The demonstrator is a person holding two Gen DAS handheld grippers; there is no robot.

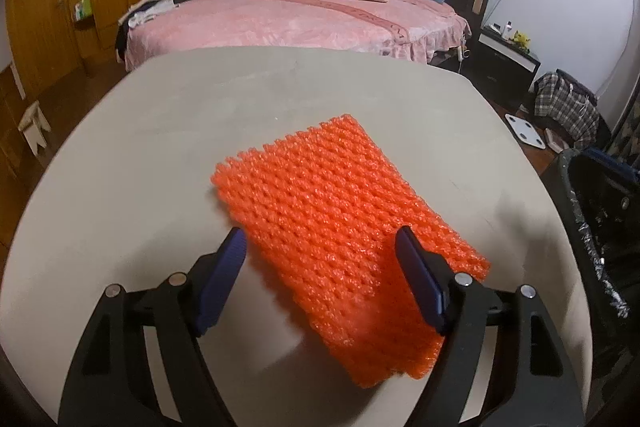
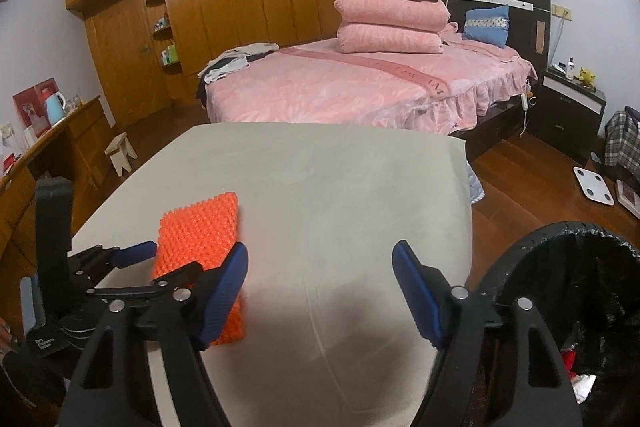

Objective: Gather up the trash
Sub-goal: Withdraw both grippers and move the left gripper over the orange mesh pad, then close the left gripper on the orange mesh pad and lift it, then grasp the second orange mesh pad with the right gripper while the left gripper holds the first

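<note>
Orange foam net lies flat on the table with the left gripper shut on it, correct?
Not quite: the left gripper is open, its fingers either side of the orange foam net, as the left wrist view shows. The net does lie flat on the table.

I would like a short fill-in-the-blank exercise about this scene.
1. The foam net on the table is ____ in colour.
2. The left hand-held gripper has its jaws ____ around the net.
3. The bin has a ____ liner.

Missing words: orange; open; black
</note>
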